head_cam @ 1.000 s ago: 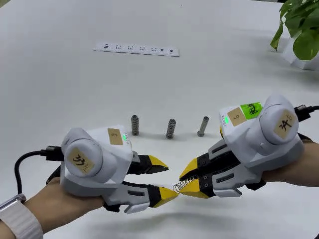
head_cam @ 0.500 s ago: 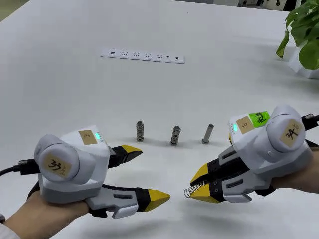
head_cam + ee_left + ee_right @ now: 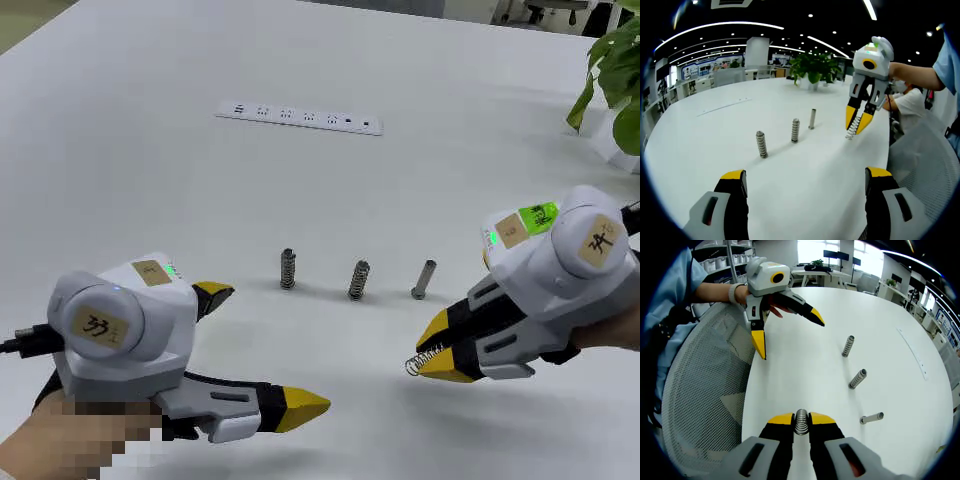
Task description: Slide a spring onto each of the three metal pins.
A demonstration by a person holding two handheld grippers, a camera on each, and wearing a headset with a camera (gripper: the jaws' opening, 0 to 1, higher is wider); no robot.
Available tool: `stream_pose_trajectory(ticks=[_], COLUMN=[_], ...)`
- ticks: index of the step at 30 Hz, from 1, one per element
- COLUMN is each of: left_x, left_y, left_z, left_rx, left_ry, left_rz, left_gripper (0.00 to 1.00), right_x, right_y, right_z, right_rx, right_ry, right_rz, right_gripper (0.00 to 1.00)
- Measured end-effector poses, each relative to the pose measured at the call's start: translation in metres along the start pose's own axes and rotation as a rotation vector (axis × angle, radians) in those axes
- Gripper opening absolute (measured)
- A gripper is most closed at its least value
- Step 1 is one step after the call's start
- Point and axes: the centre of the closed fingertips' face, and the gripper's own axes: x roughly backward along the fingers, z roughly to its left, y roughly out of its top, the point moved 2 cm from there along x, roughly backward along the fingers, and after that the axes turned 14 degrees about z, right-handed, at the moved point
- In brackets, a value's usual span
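Jaws on the right gripper (image 3: 422, 358) are pinched on a spring (image 3: 420, 361), close to the bare pin (image 3: 424, 279) on the white surface (image 3: 150, 180); left gripper (image 3: 280, 347) jaws gape wide apart.

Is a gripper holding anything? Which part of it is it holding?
Yes. The right gripper pinches a spring near one end; the other end sticks out past its tips. The left gripper is open, holding nothing.
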Motion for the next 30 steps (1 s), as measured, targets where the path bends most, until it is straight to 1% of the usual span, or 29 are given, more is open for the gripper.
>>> stream_pose_trajectory(ticks=[2,4,6,10,15,19,21,22,24,27,29,30], left_x=[0.0,0.001,0.001,0.002,0.008,0.008,0.008,0.008,0.009,0.008,0.008,0.008], left_y=[0.0,0.002,0.006,0.007,0.012,0.009,0.009,0.01,0.011,0.011,0.011,0.011], left_z=[0.001,0.002,0.001,0.001,0.003,0.007,0.007,0.007,0.005,0.006,0.006,0.006], left_rx=[-0.002,0.003,-0.007,-0.013,-0.002,0.002,-0.001,-0.001,-0.002,-0.008,-0.014,-0.014], left_ry=[0.006,0.005,0.01,0.021,0.032,0.042,0.043,0.043,0.038,0.036,0.038,0.036], left_rz=[0.004,-0.008,-0.018,-0.02,-0.048,-0.046,-0.043,-0.043,-0.052,-0.049,-0.049,-0.05], left_gripper=[1.0,1.0,1.0,1.0,1.0,1.0,1.0,1.0,1.0,1.0,1.0,1.0], right_x=[0.003,0.008,0.013,0.021,0.033,0.042,0.044,0.045,0.048,0.051,0.051,0.052], right_y=[-0.003,-0.005,-0.006,-0.008,-0.01,-0.009,-0.01,-0.011,-0.01,-0.01,-0.008,-0.006], right_z=[-0.007,-0.013,-0.02,-0.034,-0.051,-0.065,-0.073,-0.078,-0.082,-0.092,-0.096,-0.094], right_rx=[0.011,0.02,0.032,0.055,0.088,0.109,0.128,0.128,0.133,0.15,0.158,0.164], right_ry=[-0.008,-0.014,-0.021,-0.039,-0.057,-0.077,-0.087,-0.091,-0.09,-0.101,-0.1,-0.1], right_rz=[0.023,0.041,0.058,0.099,0.145,0.174,0.206,0.212,0.222,0.256,0.265,0.27], right_gripper=[0.12,0.12,0.12,0.12,0.12,0.12,0.12,0.12,0.12,0.12,0.12,0.12])
